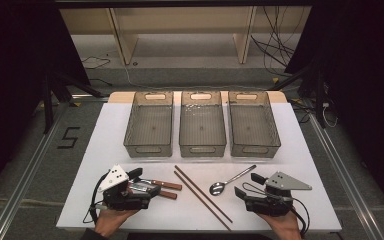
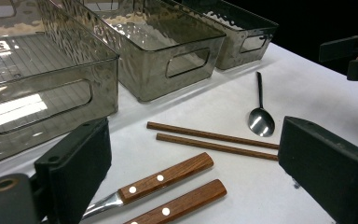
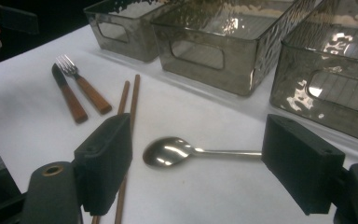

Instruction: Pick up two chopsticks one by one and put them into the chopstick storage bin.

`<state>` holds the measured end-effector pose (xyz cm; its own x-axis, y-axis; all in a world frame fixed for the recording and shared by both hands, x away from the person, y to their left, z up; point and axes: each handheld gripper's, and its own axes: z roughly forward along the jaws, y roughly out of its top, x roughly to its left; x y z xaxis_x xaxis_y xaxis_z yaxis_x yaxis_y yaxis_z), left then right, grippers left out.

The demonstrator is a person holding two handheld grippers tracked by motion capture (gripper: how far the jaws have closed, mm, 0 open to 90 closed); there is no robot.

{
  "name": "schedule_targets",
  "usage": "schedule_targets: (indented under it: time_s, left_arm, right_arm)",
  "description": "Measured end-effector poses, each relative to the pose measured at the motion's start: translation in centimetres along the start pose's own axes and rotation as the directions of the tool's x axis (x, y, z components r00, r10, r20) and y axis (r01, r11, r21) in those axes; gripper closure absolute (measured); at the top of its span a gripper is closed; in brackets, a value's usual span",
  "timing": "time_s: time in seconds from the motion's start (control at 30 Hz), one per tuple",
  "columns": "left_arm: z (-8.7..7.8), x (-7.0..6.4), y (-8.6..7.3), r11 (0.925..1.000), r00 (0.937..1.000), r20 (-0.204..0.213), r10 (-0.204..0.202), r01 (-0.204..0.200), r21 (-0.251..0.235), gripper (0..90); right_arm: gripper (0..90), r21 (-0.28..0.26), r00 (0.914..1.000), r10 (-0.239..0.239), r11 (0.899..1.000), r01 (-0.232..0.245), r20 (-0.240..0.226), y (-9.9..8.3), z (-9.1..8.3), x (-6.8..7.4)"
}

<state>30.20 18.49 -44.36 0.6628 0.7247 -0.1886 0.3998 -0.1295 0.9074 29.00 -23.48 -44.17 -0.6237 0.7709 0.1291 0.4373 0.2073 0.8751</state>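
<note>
A wooden-handled fork (image 1: 167, 185) and knife (image 1: 169, 195) lie side by side at the front left of the white table. My left gripper (image 1: 145, 184) hovers open just over their metal ends; in the left gripper view its jaws (image 2: 198, 154) frame the fork handle (image 2: 168, 176) and knife handle (image 2: 182, 203). Two brown chopsticks (image 1: 202, 196) lie diagonally in the middle. A steel spoon (image 1: 230, 180) lies right of them. My right gripper (image 1: 249, 185) is open beside the spoon's bowl, and its jaws (image 3: 200, 154) straddle the spoon (image 3: 168, 151).
Three empty smoky plastic bins stand in a row behind the cutlery: left (image 1: 147, 148), middle (image 1: 202, 149), right (image 1: 255, 149). The white table top (image 1: 300, 200) ends just behind my hands and drops to a dark floor on both sides.
</note>
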Motion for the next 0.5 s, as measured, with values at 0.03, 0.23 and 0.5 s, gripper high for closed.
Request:
schedule_targets:
  time_s: [0.03, 0.23, 0.5]
  left_arm:
    - [0.0, 0.0, 0.0, 1.0, 1.0, 0.001, 0.0, 0.0, 0.002, 9.2]
    - [0.0, 0.0, 0.0, 1.0, 1.0, 0.0, -0.002, 0.002, 0.002, 9.2]
    - [0.0, 0.0, 0.0, 1.0, 1.0, -0.001, -0.006, 0.006, 0.001, 9.2]
  right_arm:
    - [25.1, 0.01, 1.0, 0.005, 1.0, -0.005, -0.001, 0.1, 0.1, 0.0]
    - [25.9, 0.049, 0.9999, 0.008, 0.999, -0.007, -0.013, 0.7, 0.3, 0.1]
    - [27.2, 0.19, 0.9996, -0.022, 0.981, 0.025, -0.018, 2.4, 0.9, 0.8]
